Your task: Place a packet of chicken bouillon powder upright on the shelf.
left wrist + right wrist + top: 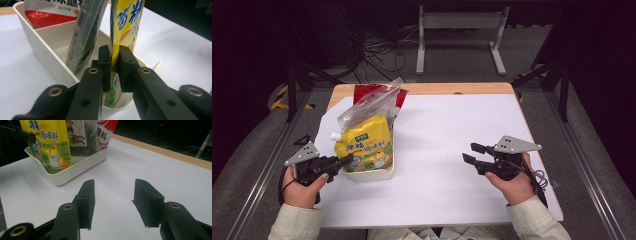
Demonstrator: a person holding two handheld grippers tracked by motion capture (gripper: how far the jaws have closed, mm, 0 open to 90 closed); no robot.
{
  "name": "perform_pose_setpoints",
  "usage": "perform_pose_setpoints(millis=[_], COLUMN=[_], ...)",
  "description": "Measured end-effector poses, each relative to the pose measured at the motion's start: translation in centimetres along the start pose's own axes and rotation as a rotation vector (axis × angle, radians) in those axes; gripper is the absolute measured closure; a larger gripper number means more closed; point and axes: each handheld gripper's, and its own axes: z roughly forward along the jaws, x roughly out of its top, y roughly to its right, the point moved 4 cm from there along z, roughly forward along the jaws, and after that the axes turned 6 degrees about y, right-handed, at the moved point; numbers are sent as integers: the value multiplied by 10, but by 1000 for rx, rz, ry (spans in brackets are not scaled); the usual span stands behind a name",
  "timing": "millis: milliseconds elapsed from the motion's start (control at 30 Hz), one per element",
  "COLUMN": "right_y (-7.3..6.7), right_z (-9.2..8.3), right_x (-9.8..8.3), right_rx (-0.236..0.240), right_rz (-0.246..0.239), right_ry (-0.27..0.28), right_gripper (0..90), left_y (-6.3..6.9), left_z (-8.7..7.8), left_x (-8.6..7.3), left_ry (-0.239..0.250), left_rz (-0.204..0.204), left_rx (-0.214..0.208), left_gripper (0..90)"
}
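Note:
A yellow spouted pouch (362, 145) (126, 22) (47, 145) stands upright at the near end of a white plastic tub (372, 174) (37, 42) (75, 170). My left gripper (348, 159) (114, 65) reaches in from the tub's left side, and its pads sit against both faces of the pouch's edge. Behind the pouch stand a clear bag with dark contents (372, 102) (87, 32) and a red packet (362, 92) (47, 18). My right gripper (469, 152) (113, 195) hovers open over the white tabletop to the right, with nothing between its fingers.
The white sheet (452, 145) covers most of the wooden table, whose bare edge (452, 89) shows at the back. Beyond the table lie floor cables (377, 50) and a metal stand (459, 22). Metal rails run along both sides.

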Motion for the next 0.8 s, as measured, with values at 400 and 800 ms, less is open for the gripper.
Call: perform_pose_setpoints(millis=[400,800], right_y=[1,5], right_z=[-1,-6], right_x=[1,2], right_rx=[-9,12], right_rz=[0,-13], right_ry=[7,27], right_gripper=[479,364], left_y=[14,15], left_z=[-11,-20], left_x=[12,12], left_ry=[55,27], left_rz=[29,73], left_rx=[32,53], left_gripper=[276,206])
